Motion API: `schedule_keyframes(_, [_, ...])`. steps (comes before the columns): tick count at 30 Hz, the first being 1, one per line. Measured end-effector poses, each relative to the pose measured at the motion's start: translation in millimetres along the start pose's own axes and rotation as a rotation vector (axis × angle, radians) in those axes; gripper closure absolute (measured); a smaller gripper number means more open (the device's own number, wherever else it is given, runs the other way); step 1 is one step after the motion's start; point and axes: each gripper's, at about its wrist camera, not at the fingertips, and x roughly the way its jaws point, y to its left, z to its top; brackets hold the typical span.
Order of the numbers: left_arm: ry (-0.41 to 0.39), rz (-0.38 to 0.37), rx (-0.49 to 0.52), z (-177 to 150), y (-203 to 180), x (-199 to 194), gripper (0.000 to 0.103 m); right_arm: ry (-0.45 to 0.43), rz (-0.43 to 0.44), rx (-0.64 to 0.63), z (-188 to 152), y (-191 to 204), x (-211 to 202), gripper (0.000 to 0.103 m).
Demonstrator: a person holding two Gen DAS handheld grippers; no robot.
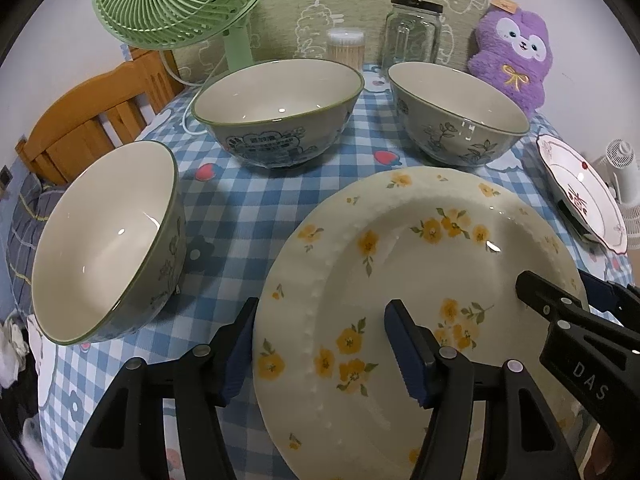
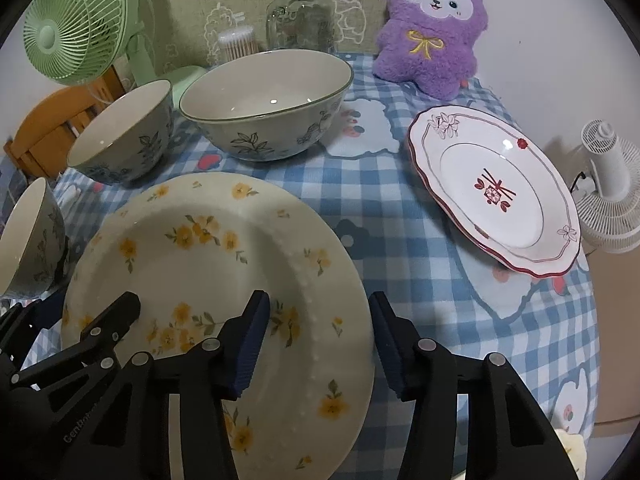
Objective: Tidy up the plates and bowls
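A cream plate with yellow flowers (image 1: 400, 240) (image 2: 208, 248) lies flat on the blue checked tablecloth (image 1: 248, 208). My left gripper (image 1: 322, 350) is open and straddles the plate's left rim, one finger outside it and one over the plate's well. My right gripper (image 2: 320, 344) is open and straddles the right rim the same way. Neither gripper's pads press on the plate. Three green-rimmed bowls stand behind and to the left: one near left (image 1: 108, 240), one at the middle back (image 1: 276, 108), one at the back right (image 1: 456, 108). A white plate with red trim (image 2: 496, 188) sits at the right.
Along the back stand a green fan (image 1: 180, 0), a tub of cotton swabs (image 1: 346, 50), a glass jar (image 1: 414, 32) and a purple plush toy (image 2: 432, 28). A wooden chair (image 1: 92, 120) is at the left. A small white fan (image 2: 608, 188) is past the table's right edge.
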Motion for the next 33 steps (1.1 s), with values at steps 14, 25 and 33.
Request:
schedule_keyframes(14, [0.035, -0.061, -0.007, -2.3, 2.2, 1.1, 0.03, 0.012, 0.017, 0.014, -5.1, 3.6, 3.8, 0.042])
schedule_keyframes(25, [0.038, -0.053, -0.025, -2.4, 4.2, -0.8, 0.035, 0.01, -0.006, 0.023, -5.6, 5.6, 1.3, 0.042])
schedule_keyframes(33, [0.024, -0.032, -0.025, -4.5, 7.5, -7.5, 0.048, 0.03, -0.001, 0.048, -9.5, 0.6, -2.6, 0.043])
